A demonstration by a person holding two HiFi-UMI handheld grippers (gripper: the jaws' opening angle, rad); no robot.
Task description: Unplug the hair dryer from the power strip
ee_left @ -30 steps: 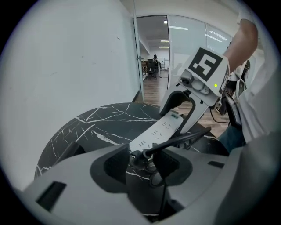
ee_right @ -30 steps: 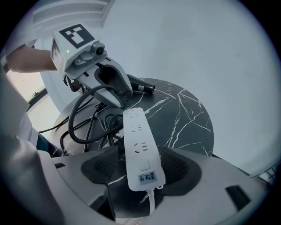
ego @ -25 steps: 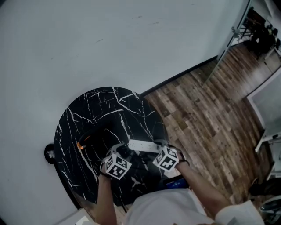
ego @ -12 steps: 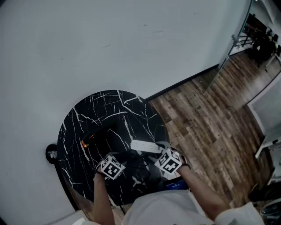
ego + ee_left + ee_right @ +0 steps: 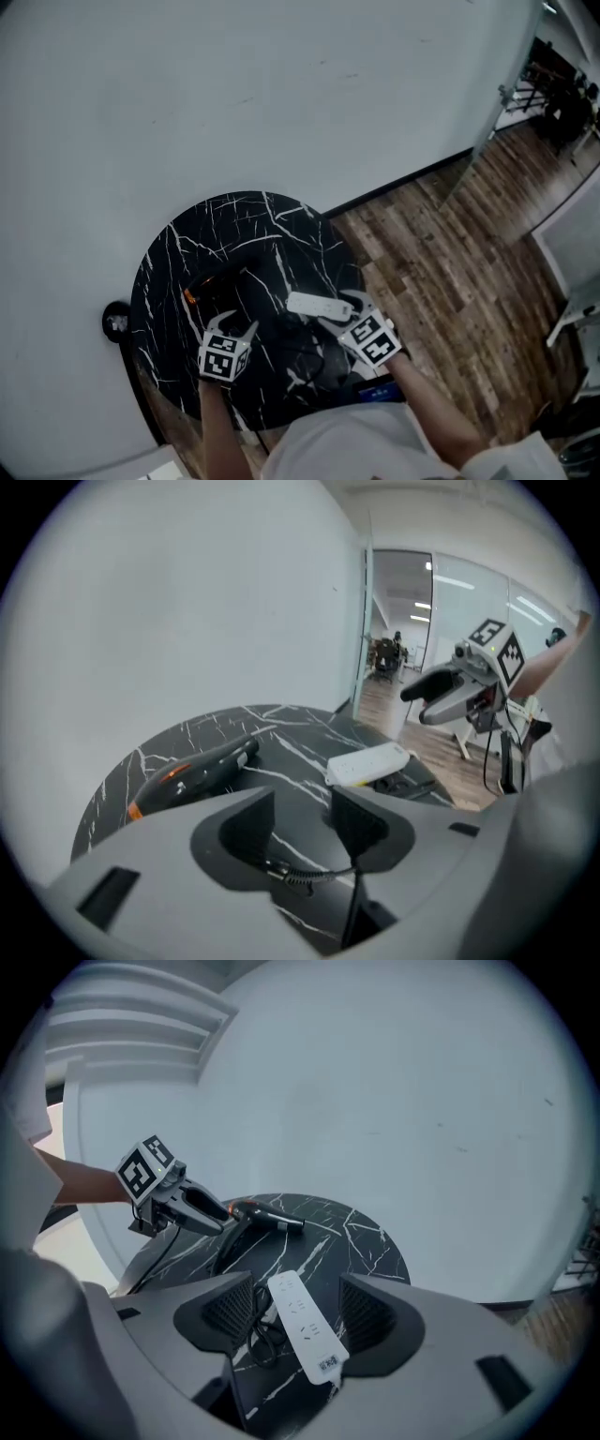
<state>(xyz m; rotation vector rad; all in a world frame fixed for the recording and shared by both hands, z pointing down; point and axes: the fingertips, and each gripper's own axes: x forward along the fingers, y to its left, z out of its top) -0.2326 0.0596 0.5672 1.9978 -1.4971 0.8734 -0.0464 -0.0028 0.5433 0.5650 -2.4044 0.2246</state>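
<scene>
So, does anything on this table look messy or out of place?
Only the black cord: it lies in a loose tangle beside the white power strip. The hair dryer lies flat; nothing looks spilled or broken.

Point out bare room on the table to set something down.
Free: far half of the table, between the wall and the hair dryer and power strip. Crowded: near edge, with the coiled cord between left gripper and right gripper.

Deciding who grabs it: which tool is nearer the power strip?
Right. The right tool hovers at the near end of the power strip; the left tool sits off by the hair dryer.
</scene>
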